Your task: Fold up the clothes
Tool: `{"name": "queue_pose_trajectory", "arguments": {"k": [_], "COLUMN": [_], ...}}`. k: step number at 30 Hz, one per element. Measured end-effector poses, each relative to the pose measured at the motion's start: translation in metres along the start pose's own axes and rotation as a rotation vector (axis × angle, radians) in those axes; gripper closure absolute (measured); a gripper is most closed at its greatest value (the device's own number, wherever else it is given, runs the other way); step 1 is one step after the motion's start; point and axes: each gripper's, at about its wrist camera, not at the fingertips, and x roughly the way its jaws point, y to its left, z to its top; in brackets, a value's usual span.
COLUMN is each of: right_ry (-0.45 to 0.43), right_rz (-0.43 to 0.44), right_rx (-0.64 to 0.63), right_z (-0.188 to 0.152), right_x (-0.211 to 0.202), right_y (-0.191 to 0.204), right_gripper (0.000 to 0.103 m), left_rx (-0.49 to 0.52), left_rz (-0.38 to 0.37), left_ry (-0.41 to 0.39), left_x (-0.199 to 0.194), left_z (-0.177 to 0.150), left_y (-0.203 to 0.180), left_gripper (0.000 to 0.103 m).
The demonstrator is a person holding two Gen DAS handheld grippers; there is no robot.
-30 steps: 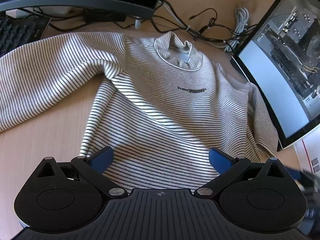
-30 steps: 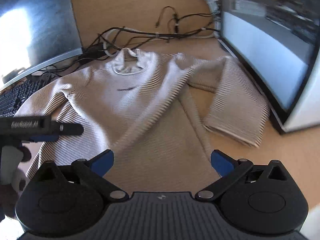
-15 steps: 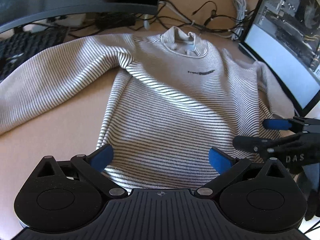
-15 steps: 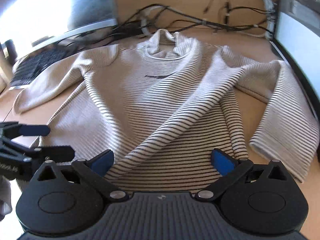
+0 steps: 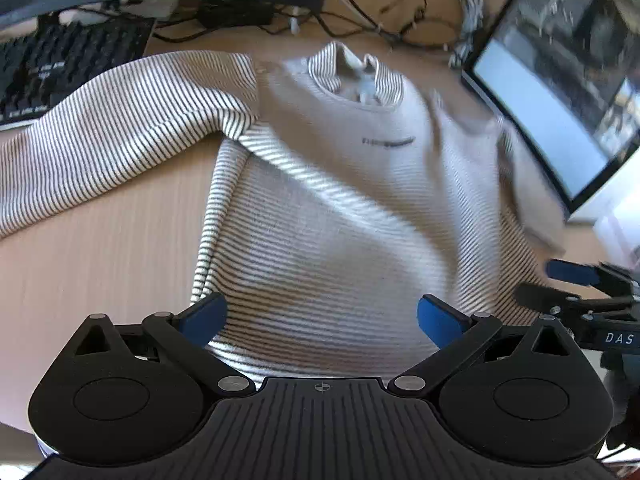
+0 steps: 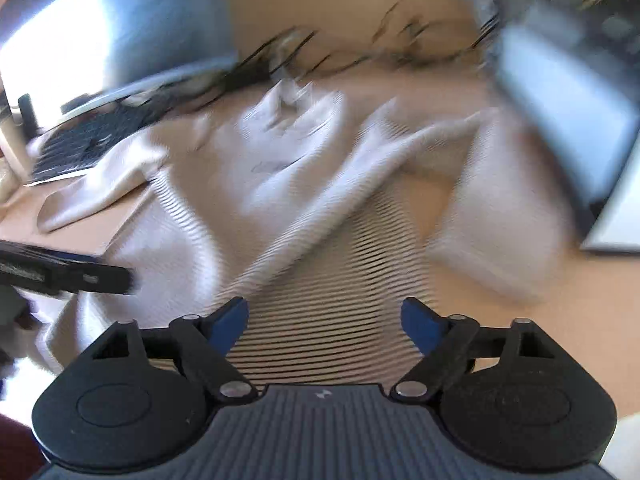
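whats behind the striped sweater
Behind the sweater lie tangled cables and a keyboard on the desk, flanked by two monitors. The desk beneath it is covered.

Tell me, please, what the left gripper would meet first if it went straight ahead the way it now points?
Most likely the striped sweater: its lower body lies right between and ahead of the open left gripper. Depth is unclear, so contact height is uncertain.
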Motion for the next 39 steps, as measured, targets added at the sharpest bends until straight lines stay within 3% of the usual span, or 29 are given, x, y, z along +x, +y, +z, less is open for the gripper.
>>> {"name": "queue_pose_trajectory", "arguments": {"k": [2,4,6,8,14,15,16,18,21,27,32,39], "right_ry": [-0.004,0.017,0.037,0.051,0.072,0.077,0.079,0.058,-0.012,-0.237,-0.317,-0.357], "right_rz": [-0.161,-0.247,-0.282,-0.320,-0.314,-0.310,-0.299,-0.293,-0.306,-0.296,-0.201,0.032], "right_rx": [-0.154,-0.266,-0.361,-0.469,-0.539,-0.522,-0.497,-0.443,-0.344,-0.052,0.095,0.249], "right_z": [-0.003,-0.005,-0.004,-0.004,0.011,0.015,0.020,0.035,0.070,0.160,0.197,0.216], "right_x": [-0.002,0.006,0.019,0.035,0.060,0.062,0.063,0.063,0.051,-0.016,-0.045,-0.053], "right_y": [-0.007,-0.014,-0.018,-0.015,-0.008,-0.010,-0.014,-0.021,-0.040,-0.093,-0.114,-0.111], "right_gripper": [0.025,0.030,0.035,0.042,0.043,0.052,0.072,0.096,0.099,0.100,0.100,0.100], "left_rx": [-0.036,-0.039,-0.020,0.016,0.090,0.096,0.098,0.092,0.074,0.067,0.046,0.035], "left_rz": [-0.071,-0.158,-0.208,-0.210,-0.212,-0.208,-0.201,-0.192,-0.195,-0.220,-0.243,-0.247], "left_ry": [-0.004,-0.015,-0.024,-0.018,0.028,0.023,0.015,0.002,0.002,-0.002,0.005,0.001], "left_x": [-0.011,-0.028,-0.043,-0.048,-0.046,-0.048,-0.050,-0.053,-0.052,-0.047,-0.041,-0.038], "left_z": [0.008,0.014,0.016,0.012,-0.003,-0.003,-0.004,-0.003,-0.002,0.003,0.006,0.008], "left_y": [-0.006,-0.022,-0.039,-0.055,-0.074,-0.075,-0.075,-0.073,-0.069,-0.073,-0.076,-0.079], "left_gripper": [0.000,0.000,0.000,0.000,0.000,0.000,0.000,0.000,0.000,0.000,0.000,0.000]}}
